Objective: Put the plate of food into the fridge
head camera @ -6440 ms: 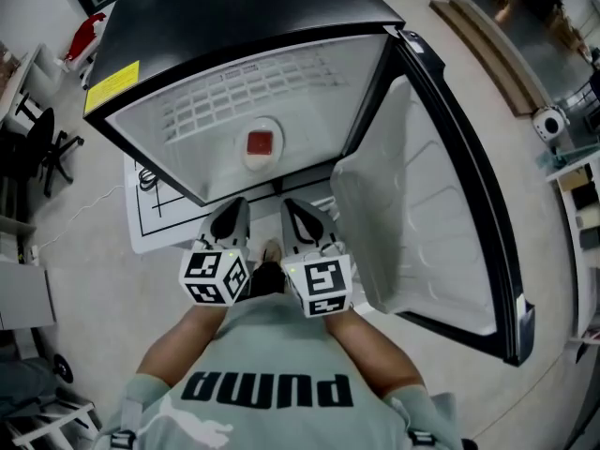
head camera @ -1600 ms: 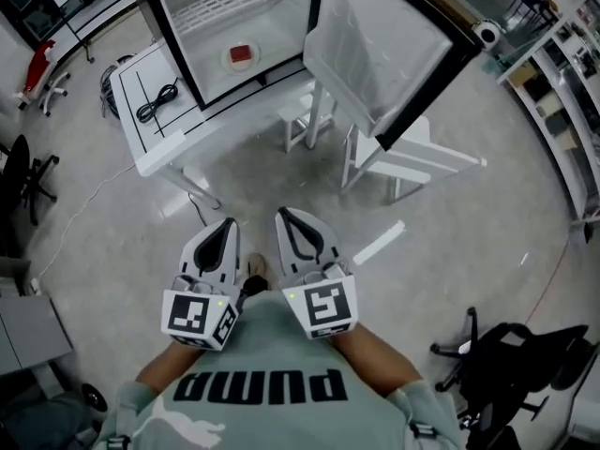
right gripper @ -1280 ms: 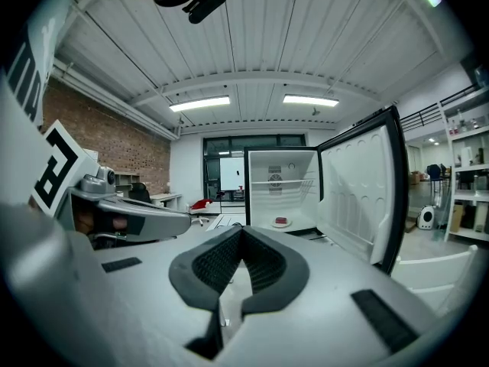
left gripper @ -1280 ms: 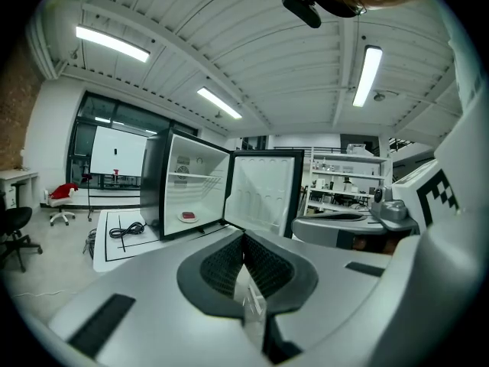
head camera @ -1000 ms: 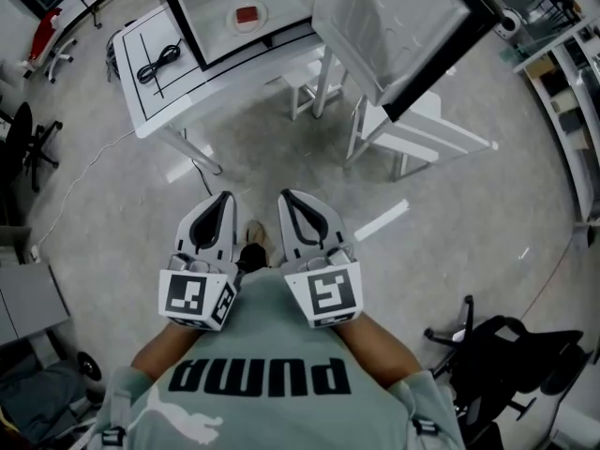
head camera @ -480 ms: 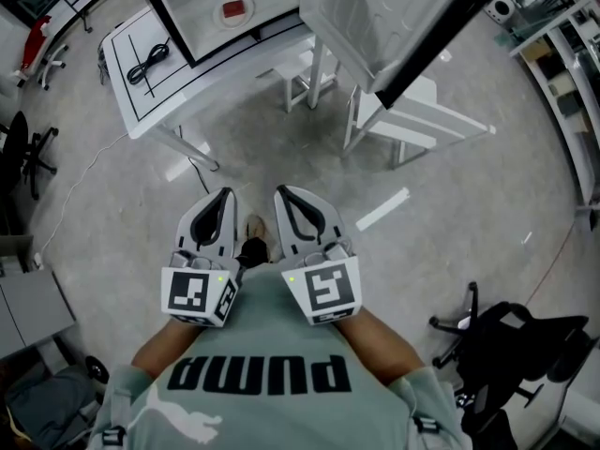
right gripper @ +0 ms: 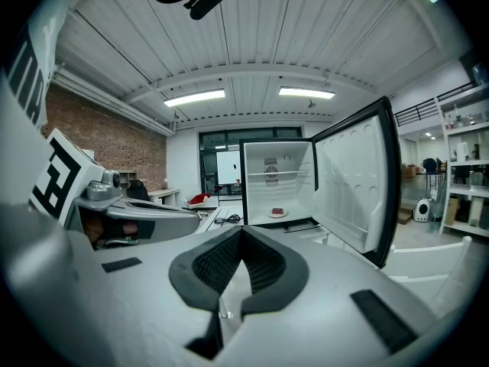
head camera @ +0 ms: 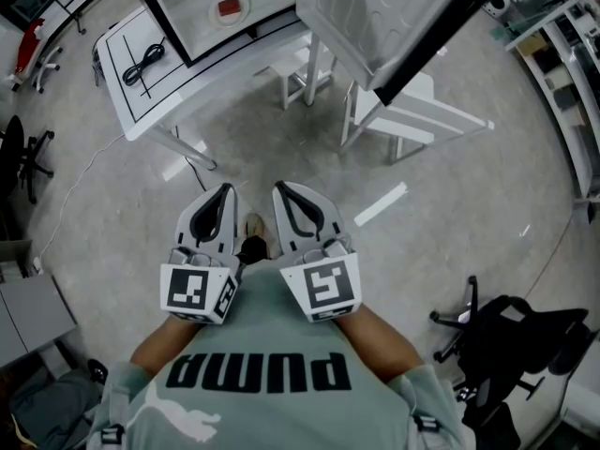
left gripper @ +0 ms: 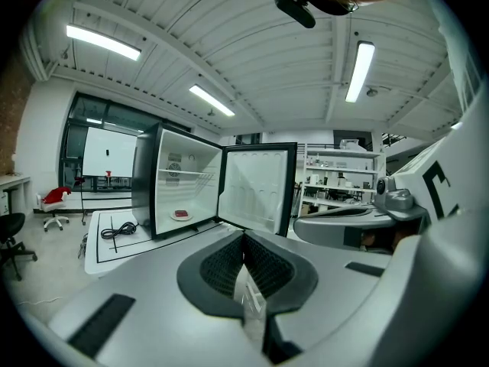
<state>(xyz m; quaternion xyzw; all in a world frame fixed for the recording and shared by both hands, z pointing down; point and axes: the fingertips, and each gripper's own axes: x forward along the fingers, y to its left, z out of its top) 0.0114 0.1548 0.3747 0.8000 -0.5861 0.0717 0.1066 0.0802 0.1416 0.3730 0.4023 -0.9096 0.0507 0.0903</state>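
Your L gripper & R gripper: jaws shut, empty. Plate in fridge: prob stiff, breakable; grip rim.

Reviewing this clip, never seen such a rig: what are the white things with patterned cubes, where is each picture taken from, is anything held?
No robot: a person holds a two-jaw gripper in each hand. The head view looks down from a camera on the person's head and shows the left gripper and right gripper near the chest; the cubes are part of them. The other two views come from a camera on each gripper, looking along its jaws. Both grippers are shut and hold nothing. A small fridge stands on a white table with its door open; a plate with something red sits inside. A black cable lies on the table beside it.
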